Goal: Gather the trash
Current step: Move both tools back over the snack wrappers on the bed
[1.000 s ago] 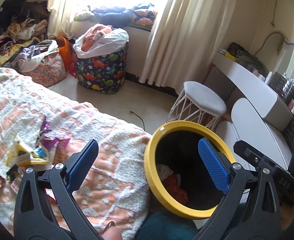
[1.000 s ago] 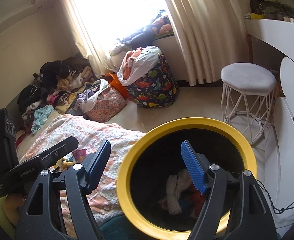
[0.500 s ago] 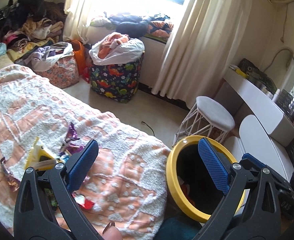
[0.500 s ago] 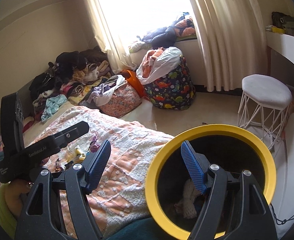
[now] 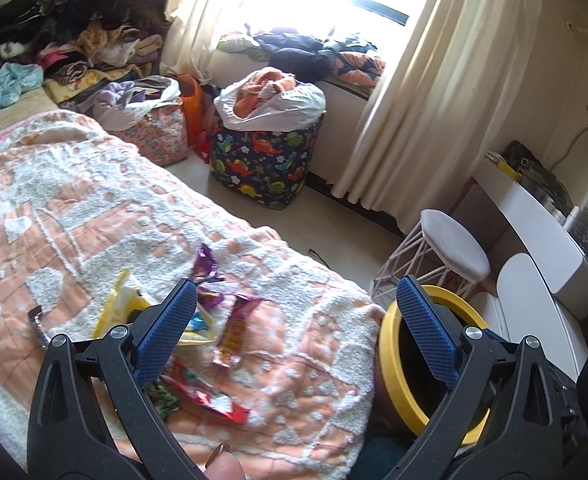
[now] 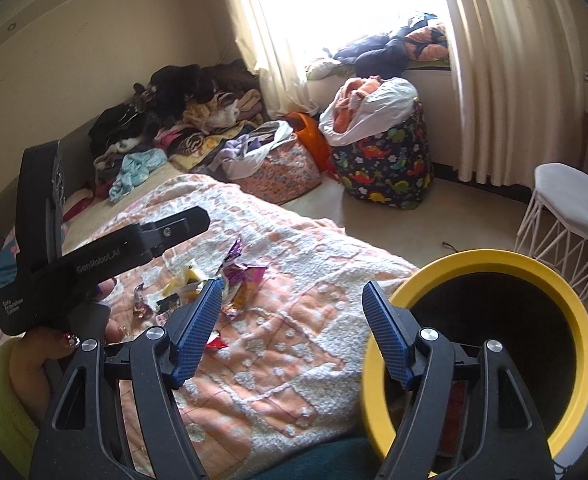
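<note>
Both tongs are spread wide w/ nothing in them. The left gripper (image 5: 294, 320) hangs over the bed, right above the trash. The right gripper (image 6: 289, 320) sits a bit to the side, near the bin.

The trash is a small heap of candy wrappers (image 5: 213, 320) on the fuzzy orange & white blanket (image 5: 73, 208). There's a purple one (image 5: 205, 268), a yellow one (image 5: 121, 304) & some red bits near the front. The yellow bin (image 6: 574, 320) stands just beside the bed edge, mouth tipped toward us.

My guess: the step now is to grab a wrapper w/ the left tongs. To do it well, go down slow & pick one wrapper, maybe the pink-purple one (image 5: 235, 328) b/c it lies between the fingers. Put one finger on each side, then squeeze. Don't dig deep or the blanket gets pinched too. Wrappers are thin & slippy, so grab the fat crinkly middle, not a corner. Then it's a short trip to the bin.
</note>
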Demonstrator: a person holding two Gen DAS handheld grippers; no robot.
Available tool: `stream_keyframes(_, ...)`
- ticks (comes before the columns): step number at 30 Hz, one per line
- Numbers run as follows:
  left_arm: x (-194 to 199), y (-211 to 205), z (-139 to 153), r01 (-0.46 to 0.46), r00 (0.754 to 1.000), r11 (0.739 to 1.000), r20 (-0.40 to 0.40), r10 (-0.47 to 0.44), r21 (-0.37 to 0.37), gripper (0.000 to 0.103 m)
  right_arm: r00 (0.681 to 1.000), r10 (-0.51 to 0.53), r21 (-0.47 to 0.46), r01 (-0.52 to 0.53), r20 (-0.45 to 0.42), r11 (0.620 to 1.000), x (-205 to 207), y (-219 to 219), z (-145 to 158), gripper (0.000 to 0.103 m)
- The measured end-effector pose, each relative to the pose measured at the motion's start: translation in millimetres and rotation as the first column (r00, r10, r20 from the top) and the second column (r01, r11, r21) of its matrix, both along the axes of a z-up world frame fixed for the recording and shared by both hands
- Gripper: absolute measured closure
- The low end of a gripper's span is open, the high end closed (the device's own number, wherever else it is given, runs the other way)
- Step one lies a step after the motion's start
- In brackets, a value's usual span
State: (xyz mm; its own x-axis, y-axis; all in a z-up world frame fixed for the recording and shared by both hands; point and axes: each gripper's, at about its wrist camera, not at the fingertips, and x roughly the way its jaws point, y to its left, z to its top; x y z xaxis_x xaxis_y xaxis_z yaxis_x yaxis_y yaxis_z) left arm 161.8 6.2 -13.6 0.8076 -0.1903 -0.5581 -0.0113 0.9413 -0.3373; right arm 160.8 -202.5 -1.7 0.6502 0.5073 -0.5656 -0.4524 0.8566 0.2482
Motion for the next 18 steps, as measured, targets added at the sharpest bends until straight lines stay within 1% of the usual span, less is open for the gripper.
stream_keyframes(10, 2.0, 41.9, -6.0, -0.082, 0.997, 0.996, -0.014, 0.082, -0.016, 0.011, 0.991, 0.132, -0.04, -0.133, -0.033, 0.99, 4.3, 48.3, -11.2, 0.033)
stream_keyframes(18, 5.9, 85.5, -15.9, -0.18, 0.983, 0.983, -0.054, 0.177, -0.044, 0.011, 0.967, 0.239, -0.08, -0.246, -0.087, 0.966, 4.1, 82.5, -29.0, 0.033)
